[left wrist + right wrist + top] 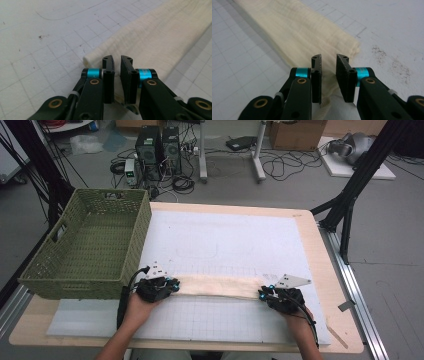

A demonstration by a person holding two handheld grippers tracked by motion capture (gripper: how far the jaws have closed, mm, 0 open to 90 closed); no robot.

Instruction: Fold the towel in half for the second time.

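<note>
The folded cream cloth [219,286] is lying as a long narrow strip on the white grid mat [225,245], its long axis running across the table from the person's left to right, along the near part of the mat. One end is pointing toward the green woven basket [90,245], which is sitting at the table's left edge, just beside the mat and near that end of the strip but apart from it; nothing is lying on the cloth or blocking it between the two hands. The left gripper [117,65] is sitting over the left end of the cloth — its jaws are standing narrow, with a fold of fabric showing in the slim gap, though whether the pads are actually pressing it is not clear. The right gripper [329,65] is working at the right end, its jaws a little wider apart, with bunched cloth lying between and beneath them — contact with the pads is not clear there either.
</note>
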